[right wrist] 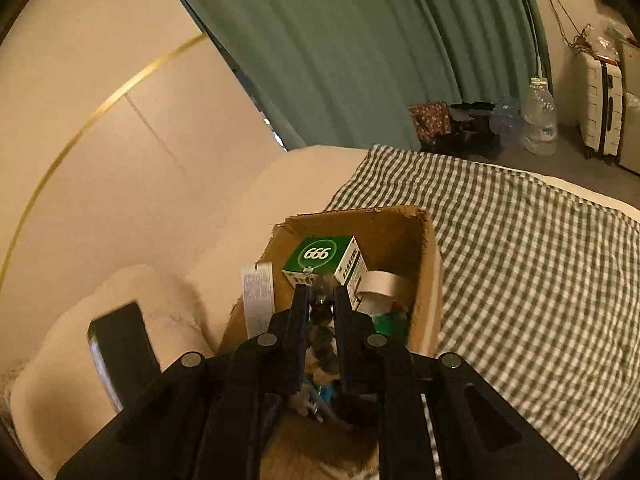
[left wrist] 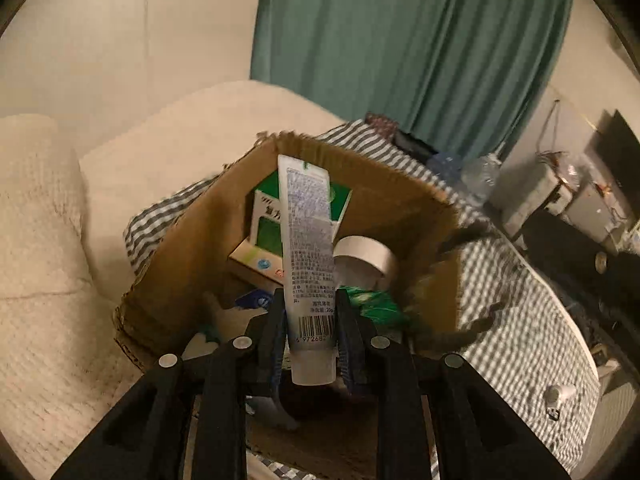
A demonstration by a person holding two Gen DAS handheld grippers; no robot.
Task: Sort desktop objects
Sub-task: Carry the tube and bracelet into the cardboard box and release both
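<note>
My left gripper (left wrist: 310, 296) is shut on a white tube (left wrist: 308, 248) with small print and a barcode, held upright above an open cardboard box (left wrist: 180, 248). In the box lie a green and white carton (left wrist: 272, 216), a roll of white tape (left wrist: 362, 258) and a green packet (left wrist: 376, 304). My right gripper (right wrist: 320, 292) is shut on a small clear crinkly object (right wrist: 322, 320), over the same box (right wrist: 428, 248). The carton (right wrist: 320, 256), the tape (right wrist: 380, 284) and the tube (right wrist: 258, 300) also show in the right wrist view.
The box stands on a green checked cloth (right wrist: 520, 260) at the table's left end, beside a cream sofa (left wrist: 52, 240). A dark phone (right wrist: 120, 344) lies on the sofa arm. Water bottles (right wrist: 540, 116) and a suitcase (right wrist: 602, 108) stand on the floor beyond.
</note>
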